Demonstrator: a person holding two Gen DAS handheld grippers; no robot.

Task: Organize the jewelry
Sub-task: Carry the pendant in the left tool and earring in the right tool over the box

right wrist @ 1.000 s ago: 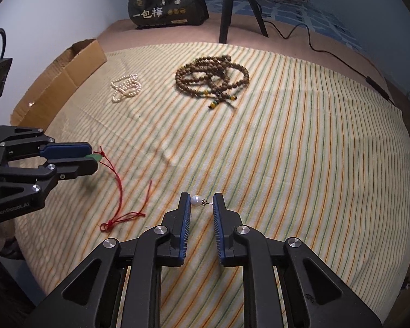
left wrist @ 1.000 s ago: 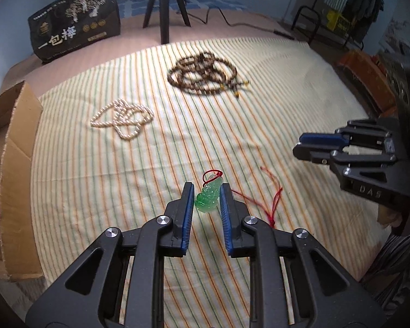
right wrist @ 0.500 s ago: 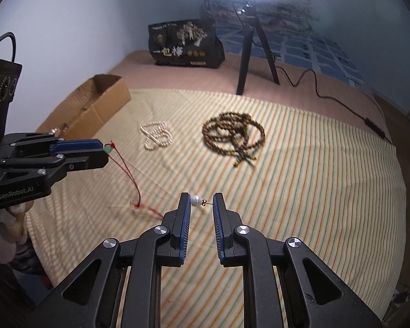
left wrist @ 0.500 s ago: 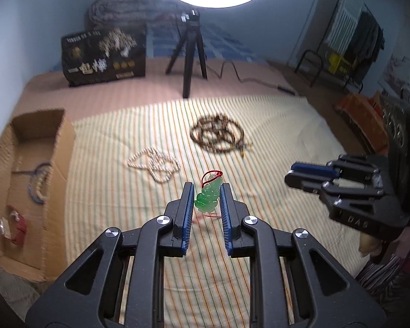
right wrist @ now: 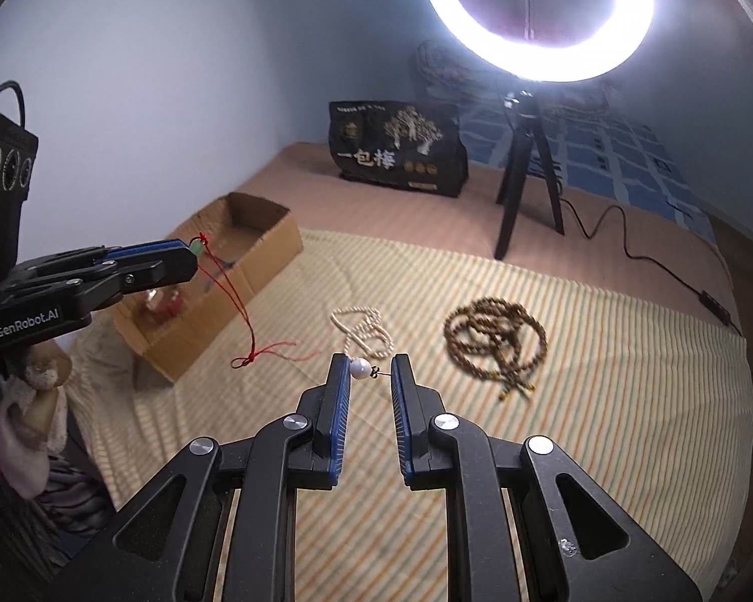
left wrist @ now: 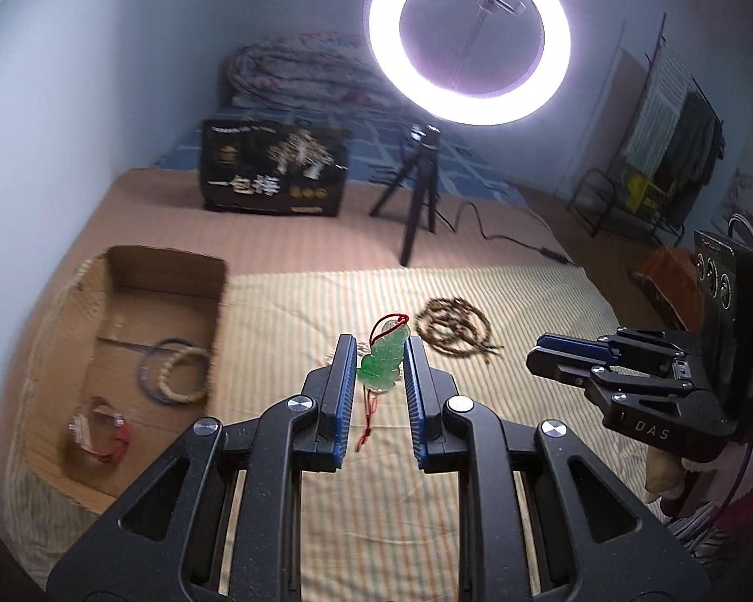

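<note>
Two black two-finger grippers with blue pads raised above a bed spread with a yellow, green and orange striped cloth (right wrist: 552,451). Left gripper (left wrist: 379,368) pinching a carved translucent green jade pendant (left wrist: 384,363) between its pads, with a thin red cord (right wrist: 236,311) looped at the pendant's top and trailing down from it to a knot and loose ends near the cloth; whether those ends touch the cloth, cannot tell. Right gripper (right wrist: 371,371) nearly closed on a small white pearl bead on a thin dark wire pin (right wrist: 361,367), bead against the left pad and pin tip reaching the right pad, held clear of the cloth. Lying on the cloth beyond the grippers: a coiled strand of small cream pearls (right wrist: 364,331), and to its right, apart from it, a heap of looped brown wooden prayer beads (right wrist: 494,343) with small gold end pieces. At the cloth's left edge, an open brown cardboard box (left wrist: 125,351), holding a red bracelet with a pale clasp (left wrist: 100,439) near the front and a cream beaded bangle (left wrist: 183,373) overlapping a thin dark blue ring further back. Behind the cloth on the tan sheet: a black paper bag with gold tree print and white Chinese characters (right wrist: 399,148), and a glowing white ring light on a small black tripod (right wrist: 527,190).
</note>
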